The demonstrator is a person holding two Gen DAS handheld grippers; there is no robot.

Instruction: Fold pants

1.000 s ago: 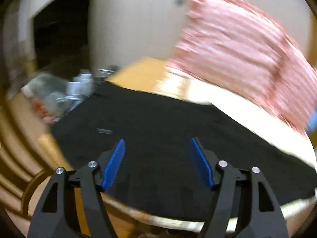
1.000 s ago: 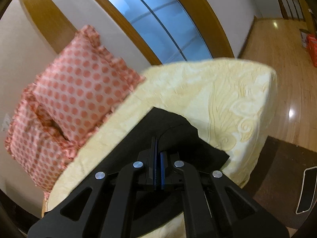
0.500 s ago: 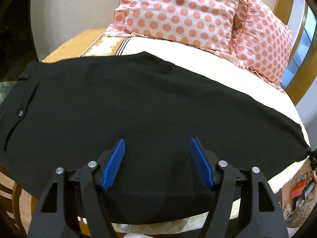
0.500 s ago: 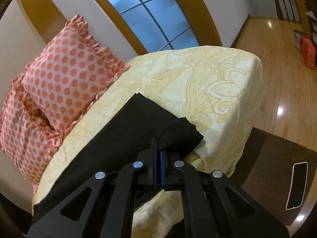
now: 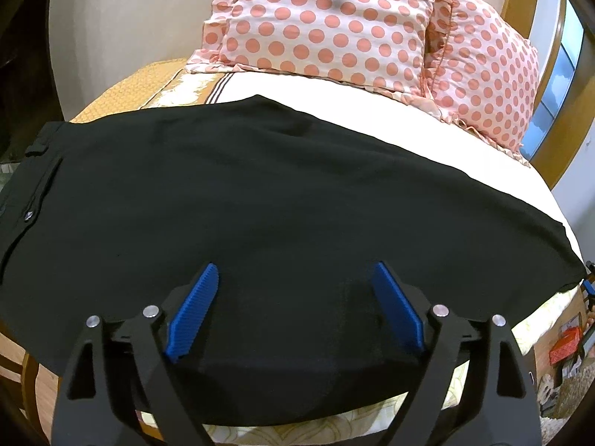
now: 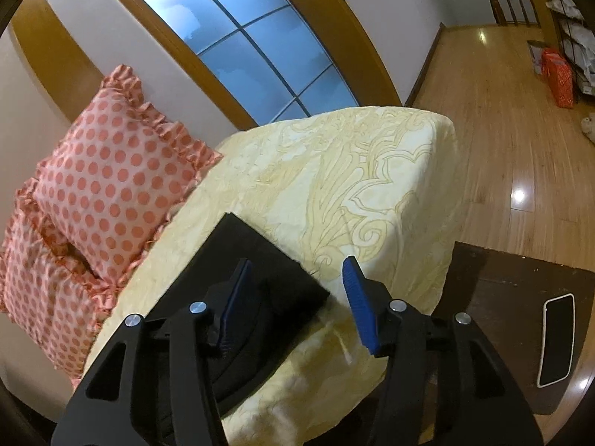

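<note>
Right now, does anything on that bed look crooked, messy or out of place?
Nothing stands out. The black pants lie flat and smooth across the yellow bedspread, with the hem end square and unwrinkled. Two dotted pillows lean neatly at the wall. Both grippers, left and right, stand open, holding nothing.

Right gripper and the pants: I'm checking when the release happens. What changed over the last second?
The right gripper was shut on the hem of the black pants; its jaws have just been opening and the hem now lies flat on the yellow bedspread. The left gripper, already open, came down over the pants and opened wider. The polka-dot pillows stayed put.
</note>
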